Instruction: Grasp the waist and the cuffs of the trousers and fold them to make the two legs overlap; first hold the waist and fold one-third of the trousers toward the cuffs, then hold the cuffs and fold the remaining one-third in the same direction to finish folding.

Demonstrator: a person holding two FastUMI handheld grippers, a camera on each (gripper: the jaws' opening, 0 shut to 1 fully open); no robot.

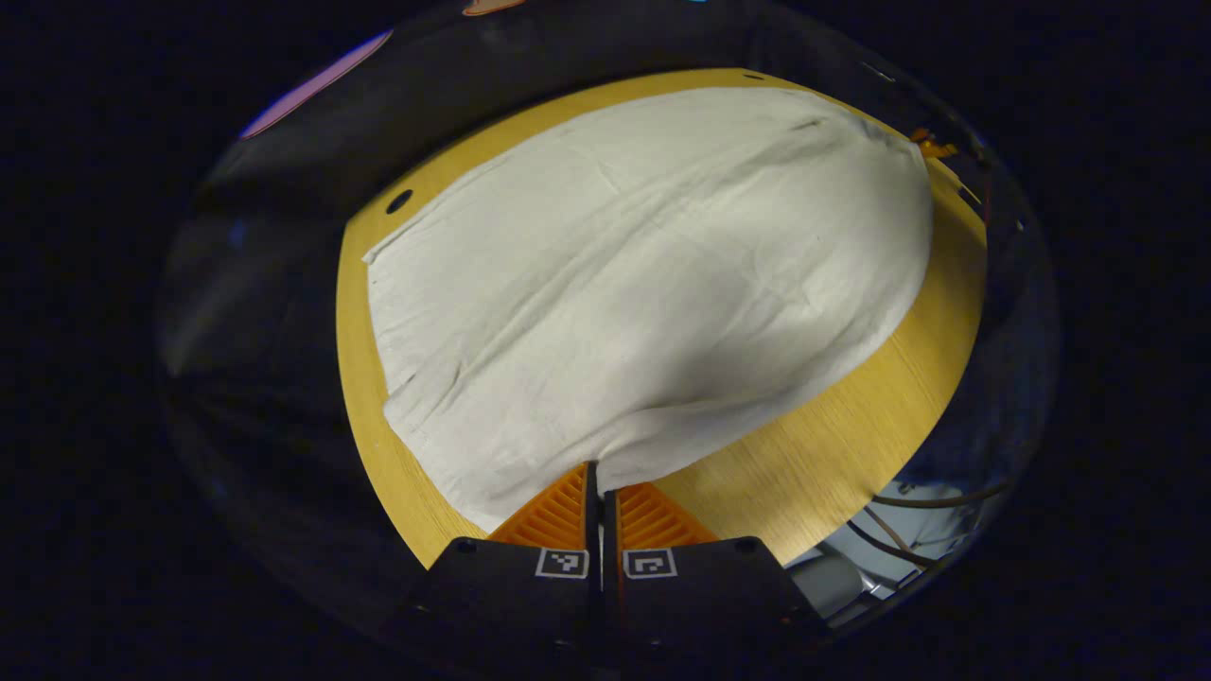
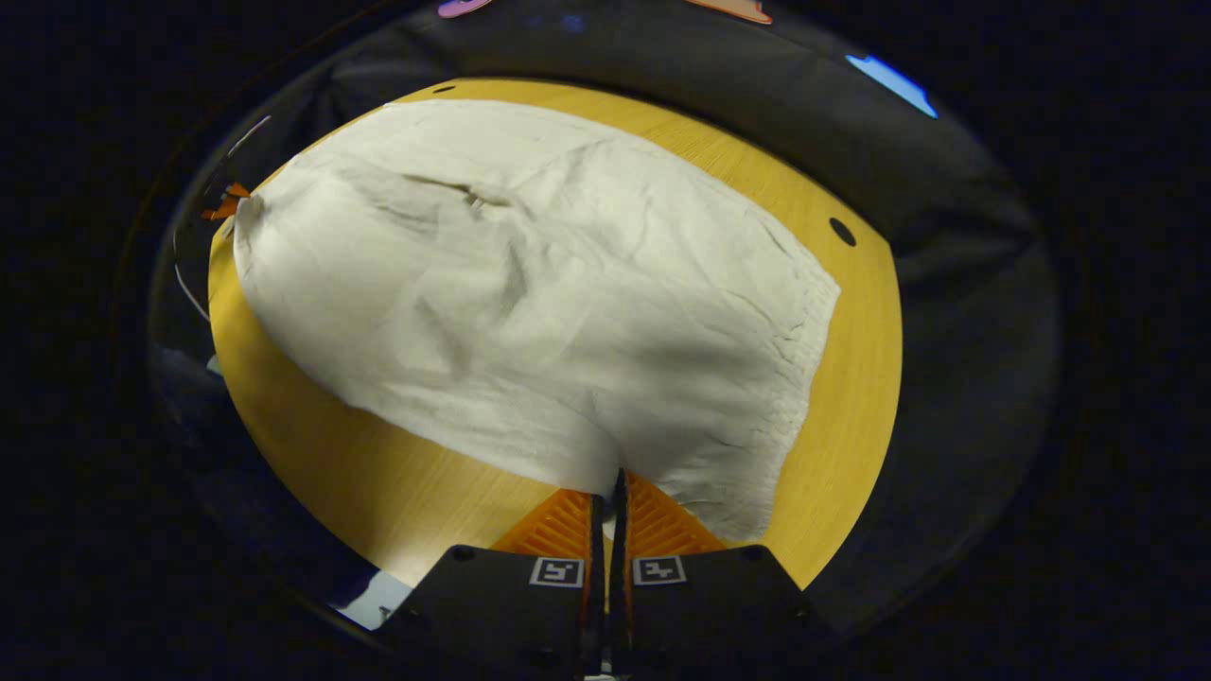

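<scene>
Left gripper view. Item: table (image 1: 833,454), wood-grain top, with a small dark hole (image 1: 399,200) near its far left corner. Item: trousers (image 1: 643,284), pale cloth, spread across most of the tabletop; a straight hemmed edge lies at left, the cloth is creased lengthwise, and a short dark slit sits toward the far right. Item: left gripper (image 1: 596,473), fingers drawn together with barely a gap, pinching the near edge of the trousers, which rises to them in a peak. Item: cables (image 1: 908,525) and pale floor past the table's right edge. Item: far gripper (image 1: 932,147), a small patch at the trousers' far right end; state cannot be told.

Right gripper view. Item: same table (image 2: 378,492), hole (image 2: 841,231) at right. Item: trousers (image 2: 530,284), gathered, puckered edge at right. Item: right gripper (image 2: 610,487), fingers nearly closed, clamped on the near cloth edge. Item: far gripper (image 2: 227,200) at the trousers' left end.
</scene>
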